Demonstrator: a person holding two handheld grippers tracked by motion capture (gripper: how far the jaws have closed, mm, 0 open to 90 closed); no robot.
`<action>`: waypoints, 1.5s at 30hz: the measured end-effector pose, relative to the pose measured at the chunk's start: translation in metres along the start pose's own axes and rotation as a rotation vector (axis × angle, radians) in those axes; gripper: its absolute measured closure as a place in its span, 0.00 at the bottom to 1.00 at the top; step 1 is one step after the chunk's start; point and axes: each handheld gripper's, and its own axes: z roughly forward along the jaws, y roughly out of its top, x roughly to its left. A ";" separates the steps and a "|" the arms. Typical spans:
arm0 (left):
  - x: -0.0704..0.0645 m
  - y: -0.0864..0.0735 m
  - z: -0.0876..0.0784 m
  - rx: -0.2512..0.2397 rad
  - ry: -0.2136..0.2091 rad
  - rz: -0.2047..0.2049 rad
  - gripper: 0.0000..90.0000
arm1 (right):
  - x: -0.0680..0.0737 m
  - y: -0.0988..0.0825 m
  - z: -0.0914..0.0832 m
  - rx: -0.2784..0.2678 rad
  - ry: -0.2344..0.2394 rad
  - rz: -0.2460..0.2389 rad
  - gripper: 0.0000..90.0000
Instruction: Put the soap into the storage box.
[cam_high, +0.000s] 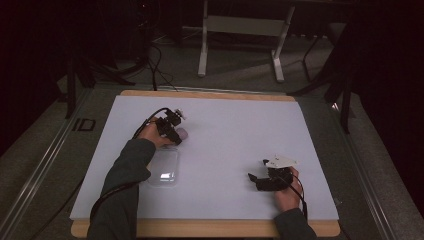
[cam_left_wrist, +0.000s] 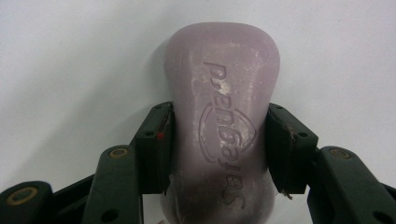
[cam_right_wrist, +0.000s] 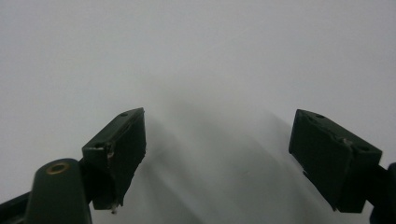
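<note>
A lilac bar of soap (cam_left_wrist: 223, 84) with embossed lettering lies on the white table sheet (cam_high: 235, 130). My left gripper (cam_left_wrist: 219, 140) is shut on it, both pads pressed against its narrow waist. In the high view that left gripper (cam_high: 175, 131) sits at the middle left of the sheet, with the soap (cam_high: 183, 133) poking out at its tip. My right gripper (cam_right_wrist: 217, 158) stands open over bare white surface with nothing between its jaws. Seen from above, the right gripper (cam_high: 256, 179) rests low at the front right, pointing left.
A clear plastic case (cam_high: 164, 169) lies flat just in front of the left gripper, beside the left forearm. The sheet covers a wooden board (cam_high: 200, 227). Beyond the table's far edge stand white table legs (cam_high: 202, 50) and cables on a dark floor.
</note>
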 end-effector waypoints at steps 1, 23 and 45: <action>0.000 0.000 0.000 0.000 0.000 0.000 0.53 | 0.000 0.000 0.000 0.000 0.000 0.000 0.20; 0.000 0.020 0.002 0.152 -0.005 -0.033 0.54 | 0.000 0.000 0.001 0.011 0.005 -0.007 0.20; 0.006 0.007 -0.011 0.144 0.001 -0.093 0.55 | 0.001 0.000 0.001 0.012 0.003 -0.010 0.21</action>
